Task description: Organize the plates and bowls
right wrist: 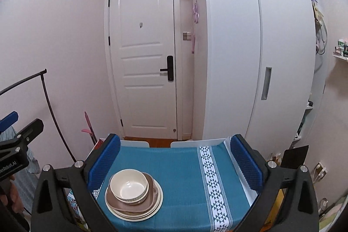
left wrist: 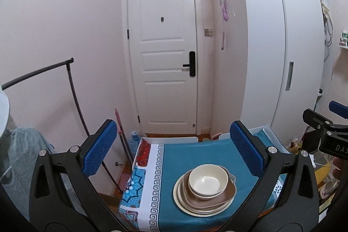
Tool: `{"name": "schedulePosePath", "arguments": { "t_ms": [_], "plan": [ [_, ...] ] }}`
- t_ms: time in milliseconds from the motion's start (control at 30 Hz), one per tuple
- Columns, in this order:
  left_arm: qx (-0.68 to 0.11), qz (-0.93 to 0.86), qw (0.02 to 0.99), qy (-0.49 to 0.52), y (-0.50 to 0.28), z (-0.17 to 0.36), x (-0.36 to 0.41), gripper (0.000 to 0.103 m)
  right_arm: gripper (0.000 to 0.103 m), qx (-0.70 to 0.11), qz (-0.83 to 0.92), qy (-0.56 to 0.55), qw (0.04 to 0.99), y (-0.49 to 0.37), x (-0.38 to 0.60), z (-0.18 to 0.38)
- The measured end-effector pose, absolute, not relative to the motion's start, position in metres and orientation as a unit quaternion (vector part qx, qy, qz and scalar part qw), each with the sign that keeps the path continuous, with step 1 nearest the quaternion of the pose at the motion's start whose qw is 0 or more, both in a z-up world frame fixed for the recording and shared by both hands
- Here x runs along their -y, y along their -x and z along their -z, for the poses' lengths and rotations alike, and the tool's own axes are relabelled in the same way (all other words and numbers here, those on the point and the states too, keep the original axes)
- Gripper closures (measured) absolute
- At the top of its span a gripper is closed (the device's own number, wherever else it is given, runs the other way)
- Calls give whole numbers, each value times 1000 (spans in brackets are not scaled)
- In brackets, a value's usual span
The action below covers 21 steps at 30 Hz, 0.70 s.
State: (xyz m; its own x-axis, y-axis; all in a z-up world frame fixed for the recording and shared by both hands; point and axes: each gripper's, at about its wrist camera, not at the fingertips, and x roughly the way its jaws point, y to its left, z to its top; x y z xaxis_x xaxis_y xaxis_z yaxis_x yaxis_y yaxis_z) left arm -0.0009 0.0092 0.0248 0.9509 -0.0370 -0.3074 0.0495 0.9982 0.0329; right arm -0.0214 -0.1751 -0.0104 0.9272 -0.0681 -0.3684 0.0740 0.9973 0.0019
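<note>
Stacked crockery (left wrist: 204,190), a cream bowl nested on a brown handled dish atop cream plates, sits near-centre on the teal patterned tablecloth (left wrist: 195,153). Left gripper (left wrist: 171,151) and right gripper (right wrist: 174,164) hover above, jaws spread wide and empty (nothing between either pair). Stacking looks finished; next, likely only withdrawal.

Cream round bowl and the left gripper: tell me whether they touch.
Apart. In the left wrist view the left gripper hangs open above the teal tablecloth, and the cream round bowl sits atop the stacked plates, clear of both blue pads.
</note>
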Motion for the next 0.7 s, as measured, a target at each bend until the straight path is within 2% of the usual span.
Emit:
{"name": "schedulePosePath", "arguments": {
  "t_ms": [700],
  "plan": [
    [-149,19,988,-23,5,-32,-11,0,2,-180,37,-9,983,23,166,5]
  ]
}}
